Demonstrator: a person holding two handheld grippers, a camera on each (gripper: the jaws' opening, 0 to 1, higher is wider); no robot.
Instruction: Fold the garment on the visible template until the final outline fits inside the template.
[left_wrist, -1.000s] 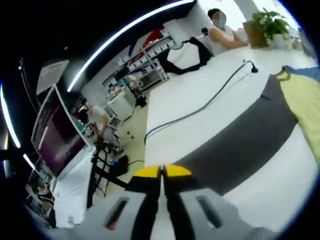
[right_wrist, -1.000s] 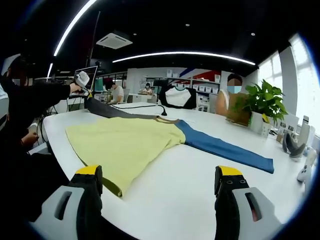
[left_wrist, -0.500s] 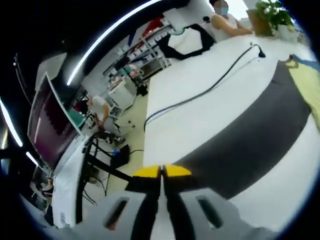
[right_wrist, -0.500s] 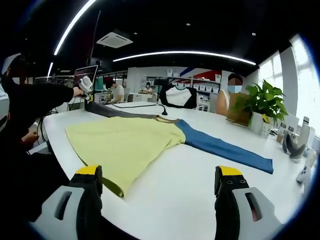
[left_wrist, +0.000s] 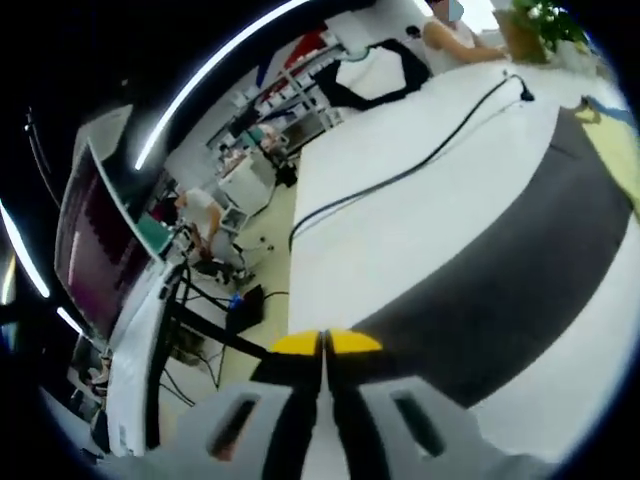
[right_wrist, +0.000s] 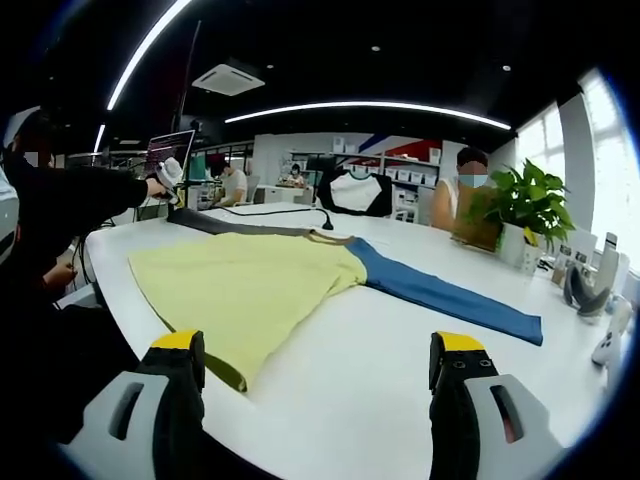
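A long-sleeved garment lies spread on the white table (right_wrist: 330, 390). It has a yellow body (right_wrist: 250, 285), a blue sleeve (right_wrist: 450, 298) running right and a grey sleeve (right_wrist: 225, 222) running to the far left. My left gripper (left_wrist: 323, 345) is shut on the end of the grey sleeve (left_wrist: 500, 290) at the table's left edge. In the right gripper view, that left gripper (right_wrist: 170, 175) sits at the end of a person's dark sleeve. My right gripper (right_wrist: 320, 360) is open with nothing in it, hovering above the table's near edge in front of the yellow hem.
A black cable (left_wrist: 420, 165) crosses the table beyond the grey sleeve. At the far end are a black-and-white garment (right_wrist: 355, 192), a seated person (right_wrist: 465, 195) and a potted plant (right_wrist: 530, 205). Grey devices (right_wrist: 585, 285) stand at the right edge. A monitor (left_wrist: 100, 250) is left of the table.
The left gripper has drawn the grey sleeve a little outward and lower, so it lies straighter along the table. The right gripper has stayed still and open.
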